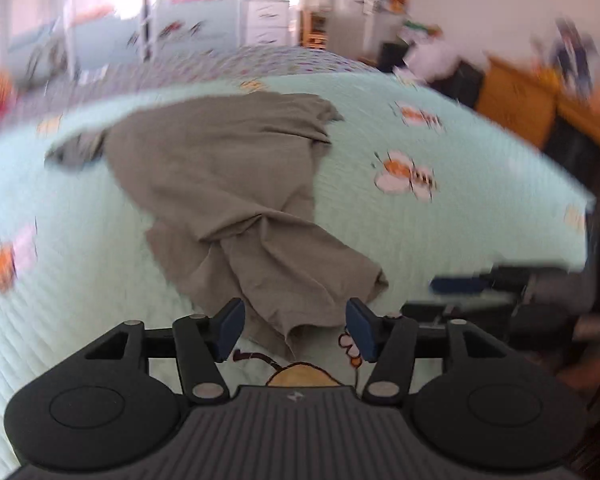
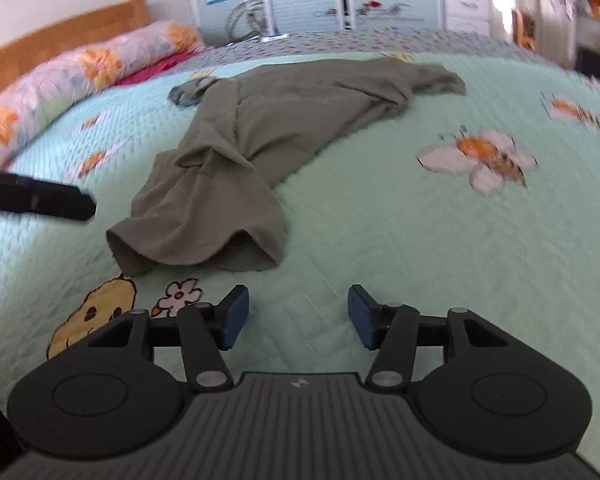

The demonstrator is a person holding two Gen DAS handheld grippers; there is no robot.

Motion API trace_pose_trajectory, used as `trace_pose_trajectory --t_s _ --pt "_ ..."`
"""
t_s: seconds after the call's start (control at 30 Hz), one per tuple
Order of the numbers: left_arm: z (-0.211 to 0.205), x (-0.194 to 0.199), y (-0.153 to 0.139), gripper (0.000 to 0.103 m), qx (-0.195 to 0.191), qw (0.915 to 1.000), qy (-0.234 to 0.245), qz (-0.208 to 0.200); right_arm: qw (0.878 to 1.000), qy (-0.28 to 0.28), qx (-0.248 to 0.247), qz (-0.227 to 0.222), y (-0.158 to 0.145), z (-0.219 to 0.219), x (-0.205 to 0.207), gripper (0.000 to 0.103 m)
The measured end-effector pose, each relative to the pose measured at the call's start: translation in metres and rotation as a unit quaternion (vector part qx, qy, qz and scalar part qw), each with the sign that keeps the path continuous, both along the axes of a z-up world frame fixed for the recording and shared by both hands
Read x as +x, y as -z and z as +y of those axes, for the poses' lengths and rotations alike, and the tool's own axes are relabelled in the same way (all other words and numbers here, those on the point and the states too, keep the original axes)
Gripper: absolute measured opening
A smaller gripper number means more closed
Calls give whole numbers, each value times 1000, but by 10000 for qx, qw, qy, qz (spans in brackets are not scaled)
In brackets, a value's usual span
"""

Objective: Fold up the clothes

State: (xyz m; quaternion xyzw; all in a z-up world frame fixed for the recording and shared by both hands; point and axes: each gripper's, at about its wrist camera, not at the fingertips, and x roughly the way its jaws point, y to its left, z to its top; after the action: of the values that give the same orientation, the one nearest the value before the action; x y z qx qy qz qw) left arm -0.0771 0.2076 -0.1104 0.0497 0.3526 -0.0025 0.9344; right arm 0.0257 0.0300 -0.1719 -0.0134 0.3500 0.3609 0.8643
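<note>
- Both tongs stood released, blue pads parted, nothing gripped between them.
- Left wrist view: left gripper (image 1: 296, 328) hung over the near end of a crumpled olive-grey cloth garment (image 1: 236, 200); the garment's lower hem showed in the gap between the blue pads (image 1: 230, 330), though contact could not be confirmed.
- Same view: garment lay loose and wrinkled on a pale mint quilted bedspread printed with bees and flowers (image 1: 460, 220), running from the gripper toward the far side of the bed; a darker grey patch (image 1: 76, 152) showed at its far left edge.
- Same view: a blurred black-and-blue tool, apparently the other gripper (image 1: 492, 280), sat at the right, apart from the garment. Background was heavily smeared.
- Right wrist view: right gripper (image 2: 298, 316) hung over bare bedspread (image 2: 420, 260), short of the garment (image 2: 240, 160) and clear of it.
- Same view: garment's open hem faced the gripper, near a yellow chick print (image 2: 96, 316); a floral bolster pillow (image 2: 72, 76) lay along an orange wooden headboard (image 2: 60, 36) at the left.
- Same view: a dark blurred fingertip (image 2: 44, 200) entered from the left edge, beside the garment.
</note>
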Motion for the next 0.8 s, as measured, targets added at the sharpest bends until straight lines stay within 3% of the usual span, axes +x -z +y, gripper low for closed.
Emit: trace_pose_trajectory --t_s 0.1,0.23,0.37,0.47,0.5,0.53,0.57,0.6,0.63,0.7,0.77,0.8 --pt "-24 3 22 60 916 9953 300 98 9982 -110 563 -190 15 -20 -9 58" --pt "-35 12 41 60 1555 9869 389 179 9967 -135 783 -164 19 -27 -10 60" --pt "-43 19 43 60 1941 9800 448 7 9946 -200 1013 -52 20 -33 -8 66" --pt "-44 27 42 59 1981 9788 509 -115 9934 -197 1134 13 22 -35 -6 66" --pt "-44 31 43 52 1978 9788 518 -90 9932 -198 1151 23 22 -36 -6 66" --pt "-43 36 44 37 1984 9788 503 -14 9931 -198 1158 26 22 -36 -6 66" --pt "-42 41 45 26 1950 9796 480 62 9930 -198 1160 26 22 -36 -6 66" --pt "-39 44 43 7 1846 9818 444 104 9930 -198 1163 27 22 -36 -6 66" --pt "-35 45 39 2 1696 9848 358 79 9929 -197 1170 31 22 -36 -6 66" --pt "-20 46 20 1 1255 9920 51 -125 9927 -196 1189 46 22 -37 -6 66" --pt "12 40 -18 1 379 9965 -506 -556 9924 -193 1213 65 22 -38 -6 66" --pt "29 37 -39 1 -102 9936 -805 -789 9922 -191 1229 78 22 -38 -5 66"
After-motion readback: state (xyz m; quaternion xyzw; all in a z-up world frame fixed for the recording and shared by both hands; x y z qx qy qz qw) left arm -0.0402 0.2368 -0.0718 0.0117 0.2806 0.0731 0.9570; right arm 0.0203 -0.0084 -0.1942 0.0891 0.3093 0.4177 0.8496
